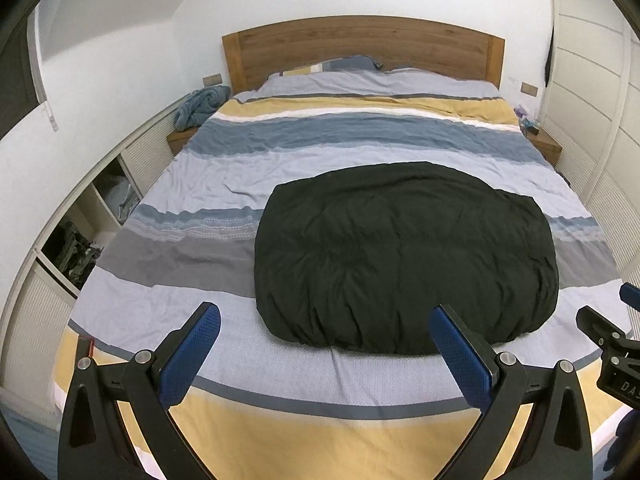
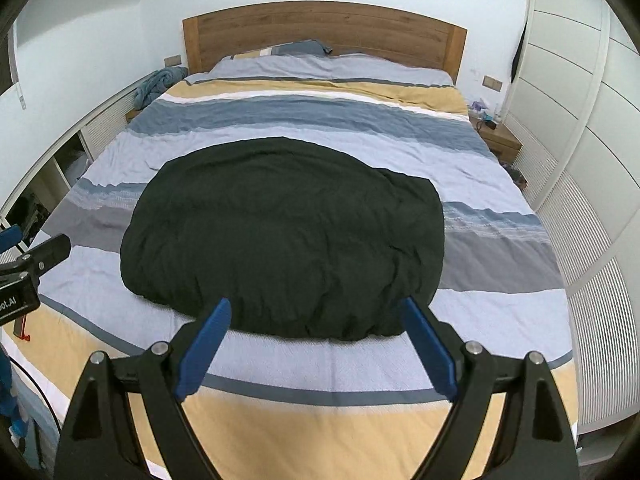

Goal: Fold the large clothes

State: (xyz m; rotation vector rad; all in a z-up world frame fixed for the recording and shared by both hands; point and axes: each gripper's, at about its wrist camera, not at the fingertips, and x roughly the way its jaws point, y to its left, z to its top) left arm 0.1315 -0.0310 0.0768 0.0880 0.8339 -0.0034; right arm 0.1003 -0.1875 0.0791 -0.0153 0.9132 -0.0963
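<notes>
Both grippers empty above the bed.
I see left gripper [image 1: 324, 332] and right gripper [image 2: 316, 322] spread wide, seemingly clear of the folded black garment [image 1: 404, 256].

Black puffy garment [image 1: 404, 256] lies folded, flat on striped bed [image 1: 192, 184], nr foot.

Left wrist: above the bed's [image 1: 168, 184] near foot, facing the far headboard [image 1: 362, 54].
Right wrist: same, further right.
Shared: whole bed.
</notes>
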